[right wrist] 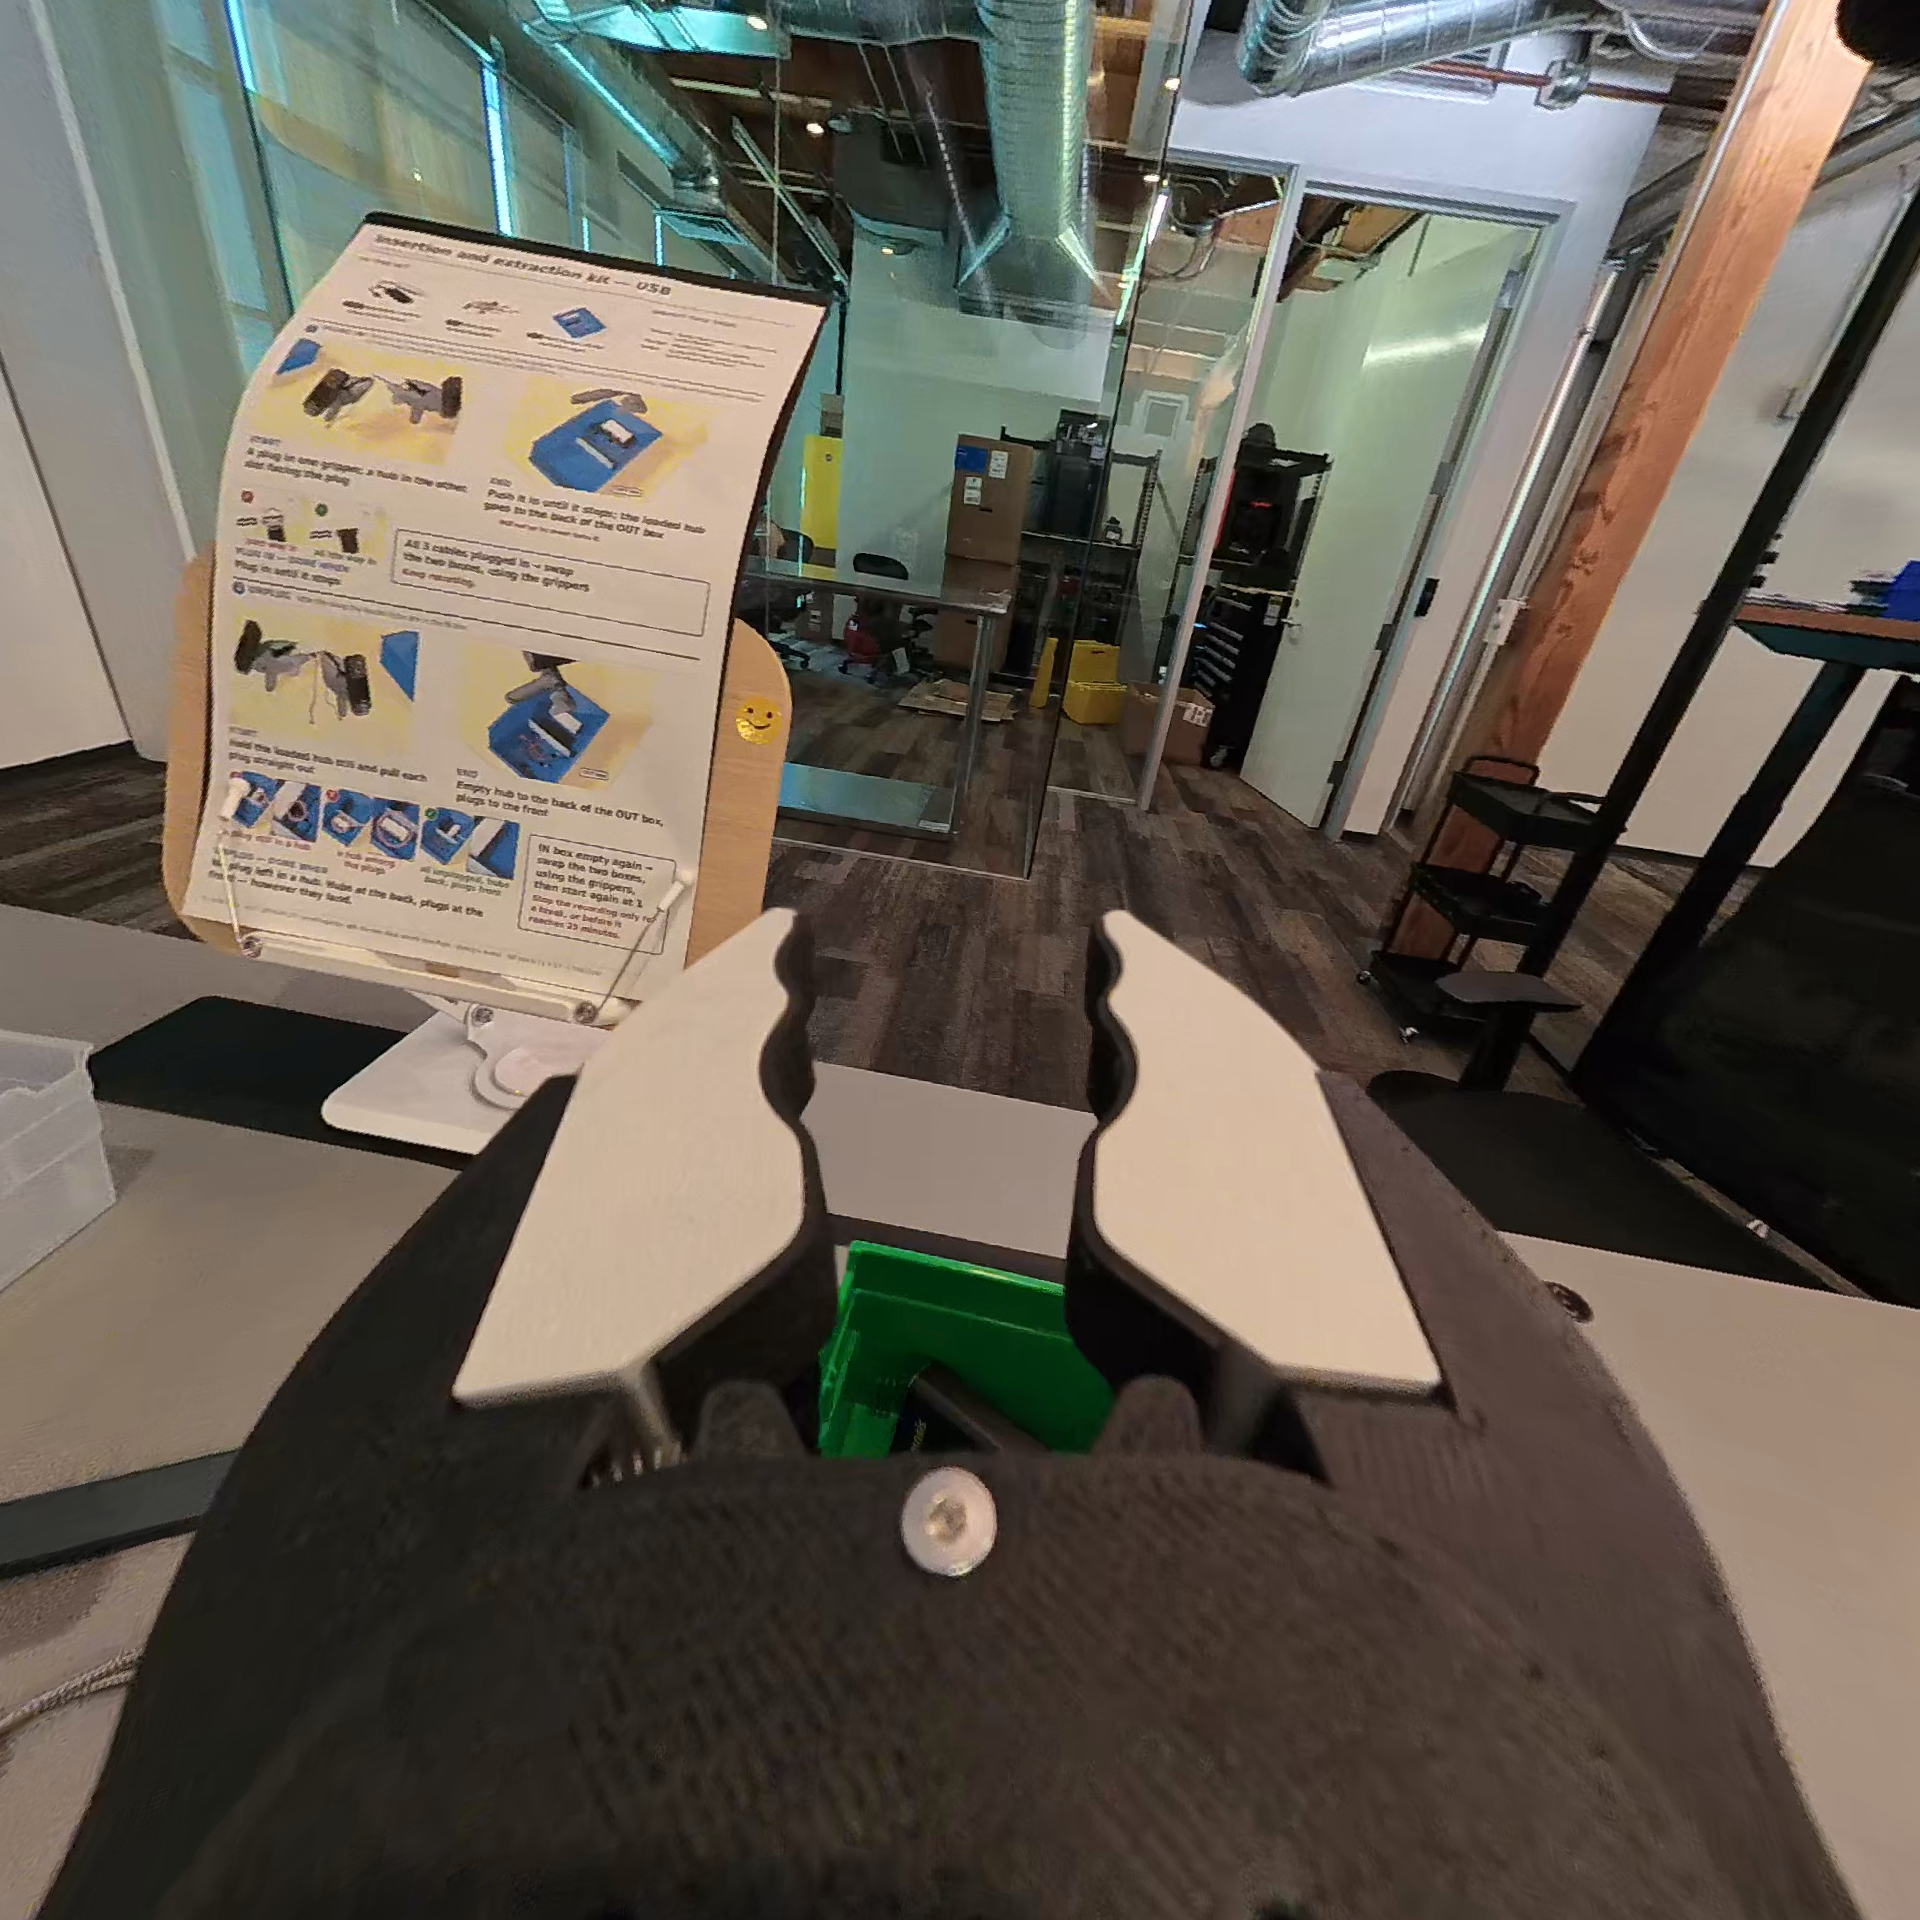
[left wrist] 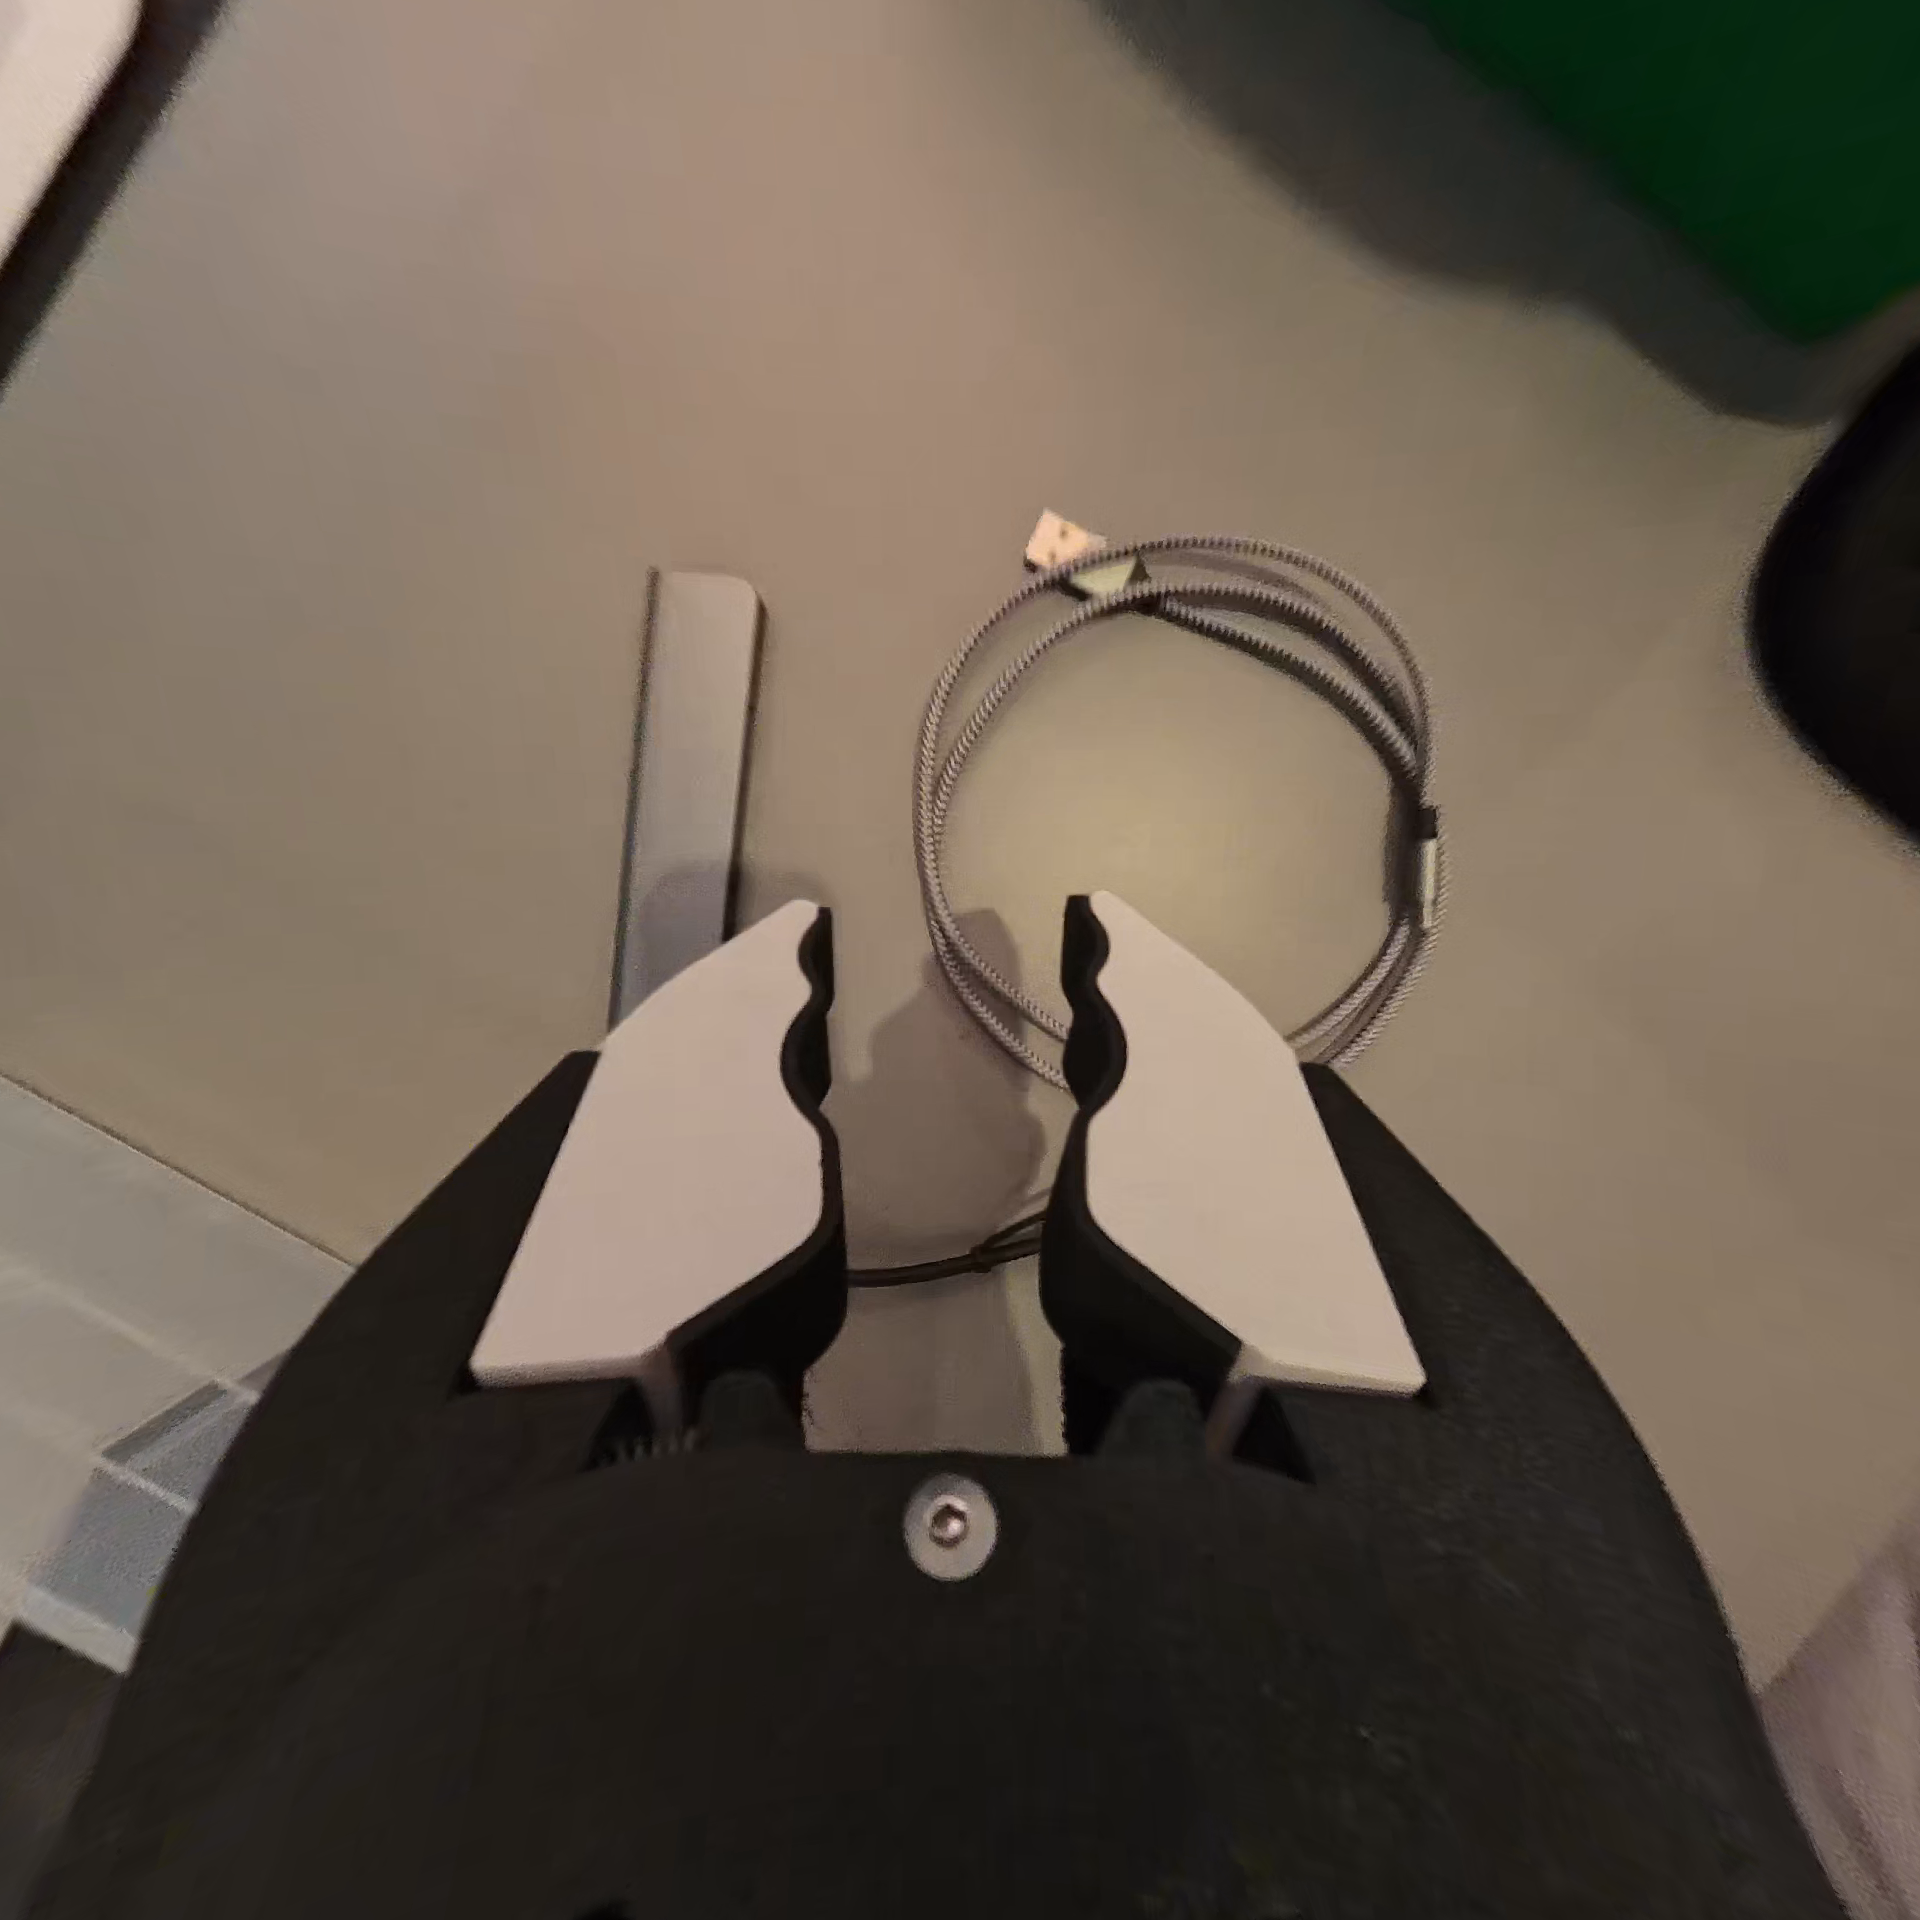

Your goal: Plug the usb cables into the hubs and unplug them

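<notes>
In the left wrist view a slim grey USB hub [left wrist: 691, 748] lies on the beige table, its thin dark lead passing under my fingers. A coiled grey braided USB cable [left wrist: 1174, 790] lies to its right, with the metal USB plug [left wrist: 1065, 542] at the far side of the coil. My left gripper [left wrist: 948, 914] is open and empty, hovering above the table between the hub's near end and the coil. In the right wrist view my right gripper [right wrist: 943, 925] is open and empty, raised and pointing out into the room.
A green box [left wrist: 1704, 156] stands at the far right of the table; it also shows below the right gripper [right wrist: 966, 1351]. A clear plastic bin [left wrist: 125, 1288] sits at the left. An instruction sheet on a white stand [right wrist: 488, 603] stands at the table's back. The left gripper's tips are roughly 40 cm from the right gripper's. Measured from the fingertips, the metal USB plug [left wrist: 1065, 542] is 10 cm or so from the left gripper and 35 cm from the right.
</notes>
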Demonstrator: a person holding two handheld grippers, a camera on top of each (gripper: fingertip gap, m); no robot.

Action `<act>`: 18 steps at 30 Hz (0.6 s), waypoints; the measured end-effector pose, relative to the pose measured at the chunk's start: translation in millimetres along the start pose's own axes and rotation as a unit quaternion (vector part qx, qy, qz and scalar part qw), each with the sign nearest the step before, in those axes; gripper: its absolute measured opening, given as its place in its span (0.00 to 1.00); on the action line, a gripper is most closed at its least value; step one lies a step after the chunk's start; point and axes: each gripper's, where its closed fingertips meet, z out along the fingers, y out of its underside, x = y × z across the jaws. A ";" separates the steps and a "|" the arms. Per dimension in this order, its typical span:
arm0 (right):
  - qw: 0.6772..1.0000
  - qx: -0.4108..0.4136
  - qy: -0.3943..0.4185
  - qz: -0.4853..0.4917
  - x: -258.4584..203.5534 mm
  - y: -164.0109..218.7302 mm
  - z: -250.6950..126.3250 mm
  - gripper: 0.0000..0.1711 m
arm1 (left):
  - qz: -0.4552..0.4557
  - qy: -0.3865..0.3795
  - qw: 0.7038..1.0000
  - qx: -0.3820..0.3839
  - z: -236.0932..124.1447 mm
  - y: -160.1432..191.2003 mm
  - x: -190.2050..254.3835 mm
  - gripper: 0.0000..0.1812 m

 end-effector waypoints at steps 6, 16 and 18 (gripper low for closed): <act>1.000 -0.012 -0.018 -0.007 -7.2 5.3 4.4 0.30 | 0.039 0.033 0.998 -0.020 47.1 -17.8 13.7 0.17; 0.999 -0.008 -0.043 0.001 -12.5 5.9 8.7 0.30 | 0.155 0.060 0.981 -0.102 86.9 -26.5 21.7 0.14; 0.999 -0.010 -0.049 0.002 -14.6 7.1 10.5 0.30 | 0.174 0.051 0.978 -0.106 87.3 -26.8 20.5 0.06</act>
